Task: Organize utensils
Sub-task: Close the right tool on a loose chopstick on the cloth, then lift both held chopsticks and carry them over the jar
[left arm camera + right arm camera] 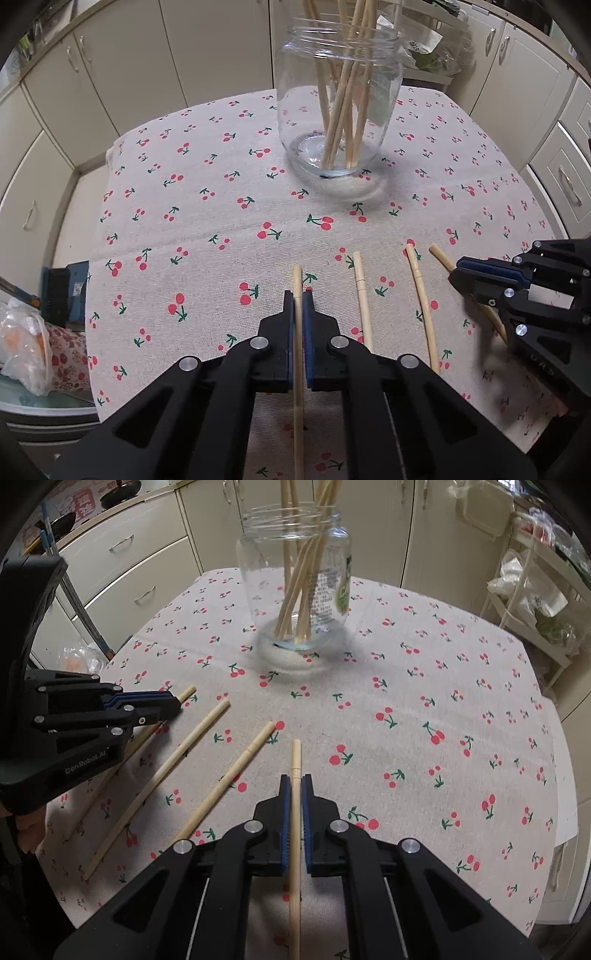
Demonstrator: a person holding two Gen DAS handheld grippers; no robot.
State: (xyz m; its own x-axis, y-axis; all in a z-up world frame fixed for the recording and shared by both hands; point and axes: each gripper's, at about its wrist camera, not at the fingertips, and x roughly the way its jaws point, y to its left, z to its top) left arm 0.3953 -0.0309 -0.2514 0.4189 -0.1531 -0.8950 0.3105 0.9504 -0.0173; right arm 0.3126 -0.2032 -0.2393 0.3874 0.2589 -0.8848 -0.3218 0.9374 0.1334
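Note:
A clear glass jar (338,110) (295,579) stands at the far middle of the cherry-print tablecloth (221,206), with several wooden chopsticks upright in it. My left gripper (297,295) (177,703) is shut on a chopstick (296,275) (189,692) that lies flat on the cloth. My right gripper (295,777) (456,271) is shut on another chopstick (295,753) (439,256), also low over the cloth. Between the two held sticks, two loose chopsticks (360,295) (421,295) (157,789) (225,782) rest on the table.
Cream cabinets (110,74) ring the table on the far side and both flanks. A plastic bag (22,339) sits below the table's left edge. A white rack with bags (535,590) stands beyond the right edge. The cloth's right half (443,720) holds nothing.

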